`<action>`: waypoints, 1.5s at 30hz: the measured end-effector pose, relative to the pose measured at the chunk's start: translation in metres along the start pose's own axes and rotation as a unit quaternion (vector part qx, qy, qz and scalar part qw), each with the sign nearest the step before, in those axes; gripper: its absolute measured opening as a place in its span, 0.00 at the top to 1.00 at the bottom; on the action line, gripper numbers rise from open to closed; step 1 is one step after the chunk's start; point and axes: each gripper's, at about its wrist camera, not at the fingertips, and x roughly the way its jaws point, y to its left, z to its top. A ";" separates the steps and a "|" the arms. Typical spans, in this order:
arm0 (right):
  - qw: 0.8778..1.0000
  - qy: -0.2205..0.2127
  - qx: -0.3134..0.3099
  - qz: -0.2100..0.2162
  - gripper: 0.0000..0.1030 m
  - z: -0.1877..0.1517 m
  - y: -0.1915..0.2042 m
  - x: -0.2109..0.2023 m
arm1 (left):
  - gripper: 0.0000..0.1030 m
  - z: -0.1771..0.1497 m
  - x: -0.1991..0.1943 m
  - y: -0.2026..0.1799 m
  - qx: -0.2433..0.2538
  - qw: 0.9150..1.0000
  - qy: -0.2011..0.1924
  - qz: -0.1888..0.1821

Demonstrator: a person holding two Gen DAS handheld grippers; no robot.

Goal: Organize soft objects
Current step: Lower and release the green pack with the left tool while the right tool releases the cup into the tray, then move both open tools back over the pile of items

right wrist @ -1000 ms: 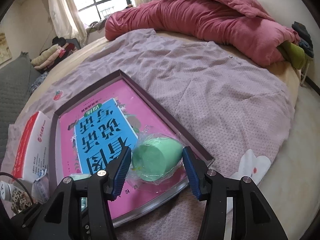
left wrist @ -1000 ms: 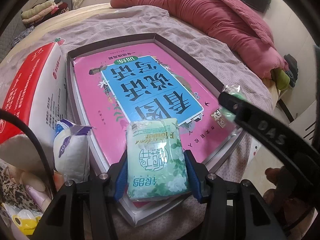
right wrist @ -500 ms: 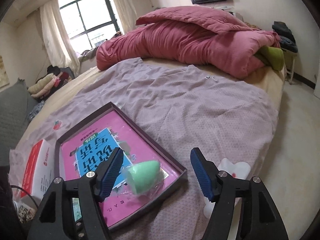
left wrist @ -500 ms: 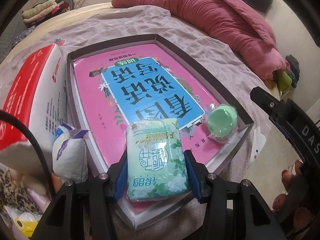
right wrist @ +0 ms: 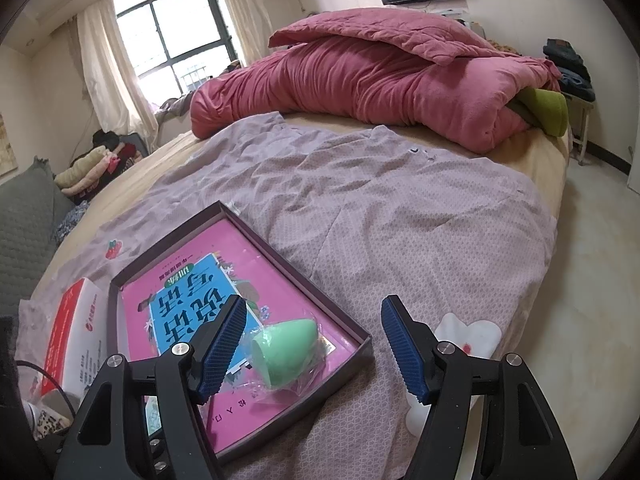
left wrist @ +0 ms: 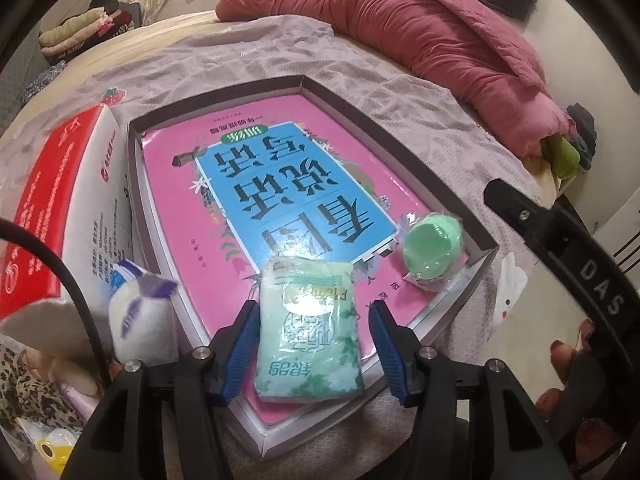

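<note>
A pale green tissue pack (left wrist: pixel 308 332) lies on the near end of the purple-rimmed tray (left wrist: pixel 400 136), between the fingers of my left gripper (left wrist: pixel 314 310). Its jaws are opening, and a gap shows between the right pad and the pack. A green egg-shaped sponge in clear wrap (left wrist: pixel 434 250) rests in the tray's right corner. In the right wrist view the sponge (right wrist: pixel 286 350) lies low beside the left finger of my right gripper (right wrist: pixel 315 302), which stands open above the tray rim (right wrist: pixel 304 276) and holds nothing.
A pink and blue book (left wrist: pixel 280 184) fills the tray. A red and white box (left wrist: pixel 64 208) and a small white-purple pack (left wrist: pixel 140 312) stand left of it. A rolled pink quilt (right wrist: pixel 380 80) lies across the far bed. The bed edge and floor (right wrist: pixel 592 280) are at right.
My right gripper opened, let go of the green sponge and drew back and up; the sponge now lies in the tray corner. My left jaws widened slightly off the tissue pack.
</note>
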 end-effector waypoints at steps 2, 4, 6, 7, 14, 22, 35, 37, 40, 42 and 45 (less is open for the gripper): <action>1.000 0.001 0.000 0.000 0.30 0.000 0.000 0.000 | 0.44 0.001 -0.003 -0.001 0.002 1.000 -0.002 -0.003; 1.000 0.001 0.000 0.000 0.29 0.000 0.000 0.000 | 0.43 0.001 -0.006 -0.003 0.004 1.000 -0.005 -0.004; 1.000 0.001 0.001 -0.001 0.29 -0.001 -0.001 0.000 | 0.42 0.001 -0.009 -0.004 0.005 1.000 -0.007 -0.005; 1.000 0.002 0.002 -0.002 0.29 -0.001 -0.001 0.000 | 0.40 0.001 -0.011 -0.005 0.005 1.000 -0.009 -0.006; 1.000 0.004 0.011 -0.004 0.29 -0.002 -0.005 0.001 | 0.38 0.002 -0.026 -0.006 0.004 1.000 -0.025 -0.017; 1.000 0.001 0.005 -0.005 0.29 -0.001 -0.003 0.000 | 0.36 0.001 -0.052 0.000 -0.015 0.998 -0.035 -0.043; 1.000 -0.016 -0.010 -0.014 0.28 -0.001 0.005 -0.008 | 0.34 -0.009 -0.111 0.033 -0.042 0.995 -0.085 -0.013; 1.000 -0.022 -0.016 -0.016 0.28 -0.001 0.007 -0.011 | 0.34 -0.012 -0.117 0.042 -0.051 0.995 -0.089 -0.010; 0.999 -0.032 -0.021 -0.022 0.28 -0.001 0.010 -0.016 | 0.34 -0.017 -0.125 0.053 -0.061 0.994 -0.092 -0.002; 0.999 -0.040 -0.026 -0.023 0.28 -0.002 0.012 -0.021 | 0.34 -0.023 -0.130 0.060 -0.070 0.993 -0.092 0.004; 0.998 -0.051 -0.037 -0.027 0.28 -0.003 0.017 -0.029 | 0.34 -0.030 -0.136 0.067 -0.075 0.993 -0.088 0.015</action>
